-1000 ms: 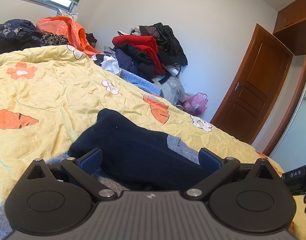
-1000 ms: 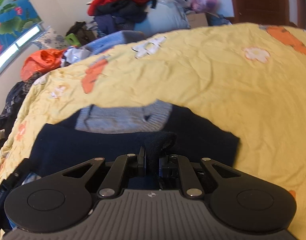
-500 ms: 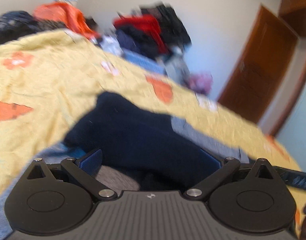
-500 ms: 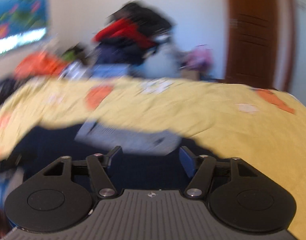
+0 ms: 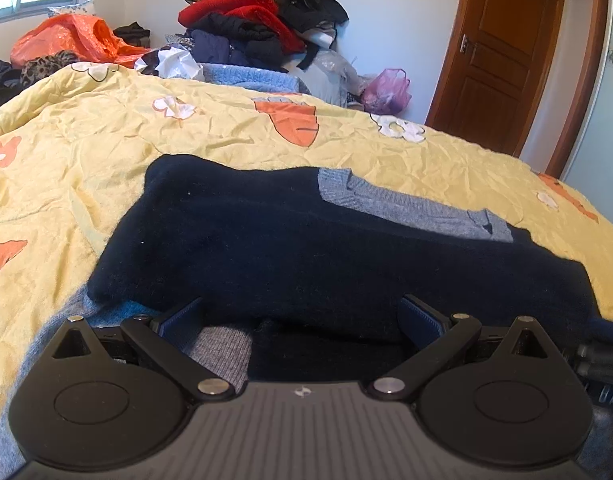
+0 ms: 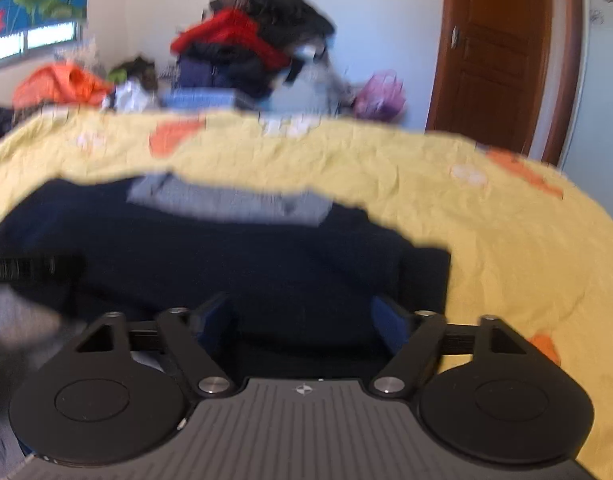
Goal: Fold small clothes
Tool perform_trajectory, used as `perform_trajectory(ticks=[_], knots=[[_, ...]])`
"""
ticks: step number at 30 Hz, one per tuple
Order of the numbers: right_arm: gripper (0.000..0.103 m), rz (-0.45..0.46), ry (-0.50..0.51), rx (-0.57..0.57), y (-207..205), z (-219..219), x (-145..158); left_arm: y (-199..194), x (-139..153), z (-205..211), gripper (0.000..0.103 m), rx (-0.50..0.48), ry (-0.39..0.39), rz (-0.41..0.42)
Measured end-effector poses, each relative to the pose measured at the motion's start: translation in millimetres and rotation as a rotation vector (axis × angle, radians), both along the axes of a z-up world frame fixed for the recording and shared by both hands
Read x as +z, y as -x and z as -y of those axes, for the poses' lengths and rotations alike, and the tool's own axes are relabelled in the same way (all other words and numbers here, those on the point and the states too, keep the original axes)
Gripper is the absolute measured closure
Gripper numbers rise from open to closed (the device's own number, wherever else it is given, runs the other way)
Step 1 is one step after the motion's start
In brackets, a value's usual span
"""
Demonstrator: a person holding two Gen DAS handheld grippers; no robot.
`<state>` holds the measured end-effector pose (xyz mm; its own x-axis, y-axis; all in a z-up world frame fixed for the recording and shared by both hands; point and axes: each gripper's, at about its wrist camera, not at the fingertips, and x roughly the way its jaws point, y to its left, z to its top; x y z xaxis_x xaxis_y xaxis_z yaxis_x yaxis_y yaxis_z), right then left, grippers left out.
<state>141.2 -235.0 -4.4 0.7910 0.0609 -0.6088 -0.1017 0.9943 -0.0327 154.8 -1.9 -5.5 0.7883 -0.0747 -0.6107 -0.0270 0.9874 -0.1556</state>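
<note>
The dark blue sweater (image 5: 306, 248) lies folded flat on the yellow blanket (image 5: 106, 152), this side of the big clothes pile (image 5: 258, 24). The left gripper (image 5: 302, 312) is spread wide just over the sweater's near edge, holding nothing. The right gripper (image 6: 302, 312) has just been opening and is wide too, with nothing pinched.

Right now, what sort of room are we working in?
Most likely a home bedroom. The navy sweater lies on a bed under a yellow flowered quilt, a heap of loose clothes is piled against the far wall, and a wooden door stands to the right.
</note>
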Motion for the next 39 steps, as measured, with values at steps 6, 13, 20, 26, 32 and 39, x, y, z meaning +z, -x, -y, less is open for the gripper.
perform_trajectory(ticks=[6,13,20,26,32,39], knots=[[0.024,0.005,-0.112,-0.029,31.3,21.2,27.5,14.8,9.6,0.9,0.000,-0.029,-0.121,-0.019],[0.023,-0.064,-0.082,0.040,60.5,10.6,7.4,50.6,2.1,3.5,0.000,-0.230,-0.199,-0.073],[0.005,-0.049,-0.013,0.030,92.6,28.2,1.9,90.8,0.0,-43.5,0.000,-0.249,-0.248,-0.023],[0.007,-0.029,-0.043,0.042,125.8,21.1,23.5,127.9,12.2,-51.4,0.000,-0.206,-0.184,-0.039],[0.001,-0.072,0.024,0.166,150.9,-6.9,2.8,173.1,3.3,-23.6,0.000,-0.372,-0.379,0.037],[0.003,-0.126,-0.029,-0.001,173.8,49.5,16.6,186.9,11.1,-102.9,0.000,-0.269,-0.283,-0.091]])
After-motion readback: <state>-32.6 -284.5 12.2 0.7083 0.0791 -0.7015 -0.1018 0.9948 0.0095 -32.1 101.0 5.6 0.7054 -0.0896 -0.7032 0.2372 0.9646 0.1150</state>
